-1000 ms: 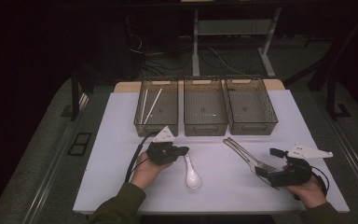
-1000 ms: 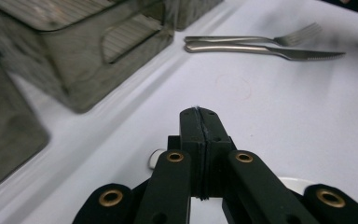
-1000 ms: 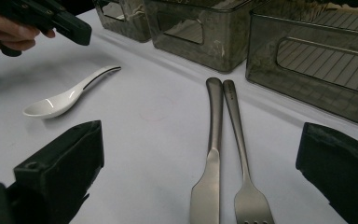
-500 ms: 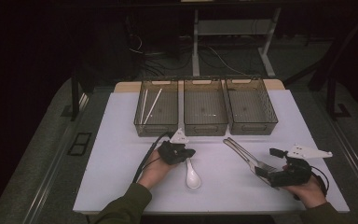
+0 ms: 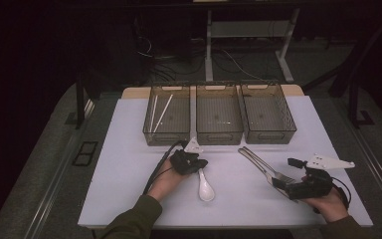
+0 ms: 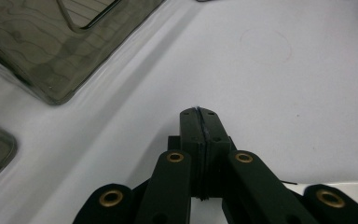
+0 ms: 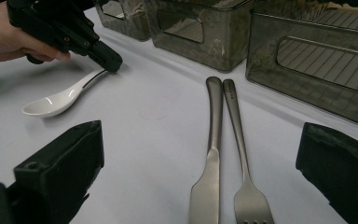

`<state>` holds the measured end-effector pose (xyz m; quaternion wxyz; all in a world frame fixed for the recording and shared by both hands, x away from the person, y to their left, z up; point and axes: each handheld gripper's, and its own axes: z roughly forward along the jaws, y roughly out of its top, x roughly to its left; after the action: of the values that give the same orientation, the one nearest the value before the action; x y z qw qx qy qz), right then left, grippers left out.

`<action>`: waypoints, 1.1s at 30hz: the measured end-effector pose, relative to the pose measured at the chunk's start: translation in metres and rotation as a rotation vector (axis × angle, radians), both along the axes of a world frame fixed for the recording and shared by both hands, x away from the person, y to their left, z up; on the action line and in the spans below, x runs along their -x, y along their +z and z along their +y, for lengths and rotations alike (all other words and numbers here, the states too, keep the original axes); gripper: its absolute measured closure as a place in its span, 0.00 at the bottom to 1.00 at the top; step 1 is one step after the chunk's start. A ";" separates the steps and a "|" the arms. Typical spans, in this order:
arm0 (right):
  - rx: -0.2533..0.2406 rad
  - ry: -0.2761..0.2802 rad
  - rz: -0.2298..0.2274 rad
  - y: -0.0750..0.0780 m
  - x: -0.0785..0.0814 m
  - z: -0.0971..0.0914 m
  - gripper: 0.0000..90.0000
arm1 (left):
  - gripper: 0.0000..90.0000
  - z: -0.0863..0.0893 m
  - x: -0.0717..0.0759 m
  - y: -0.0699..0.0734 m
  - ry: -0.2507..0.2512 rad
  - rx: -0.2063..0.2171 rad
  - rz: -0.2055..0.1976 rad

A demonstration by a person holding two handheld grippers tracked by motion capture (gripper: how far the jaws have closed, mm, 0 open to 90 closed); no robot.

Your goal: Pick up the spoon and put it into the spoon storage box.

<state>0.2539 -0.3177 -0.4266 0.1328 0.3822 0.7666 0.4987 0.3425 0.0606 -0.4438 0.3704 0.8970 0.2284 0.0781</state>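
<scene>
Left gripper (image 5: 201,163), centre of high view, jaws pressed together, tip at handle end of white spoon (image 5: 205,185); whether handle pinched, cannot tell. In right gripper view, same gripper (image 7: 111,62) upper left, tip meeting spoon (image 7: 58,99) handle, bowl resting on white table (image 5: 129,149). Right gripper (image 5: 278,183), lower right of high view, jaws spread, nothing gripped; knife (image 7: 209,154) and fork (image 7: 243,158) lying side by side between them. Three grey bins (image 5: 219,114) in row across upper centre.
</scene>
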 end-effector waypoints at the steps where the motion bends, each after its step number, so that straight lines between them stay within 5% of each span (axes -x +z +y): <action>1: 0.001 0.000 0.000 0.000 0.000 0.000 0.01 | 0.98 0.000 0.000 0.000 0.005 0.002 0.003; 14: -0.001 0.002 -0.005 0.000 0.001 0.000 0.01 | 0.98 0.013 0.003 0.003 -0.008 -0.034 0.007; 33: -0.003 -0.001 -0.004 0.001 0.001 -0.001 0.01 | 0.98 0.041 0.017 0.007 -0.038 -0.063 0.071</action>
<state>0.2533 -0.3184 -0.4261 0.1340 0.3816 0.7654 0.5006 0.3258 0.1016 -0.4366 0.3350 0.9146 0.2216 0.0461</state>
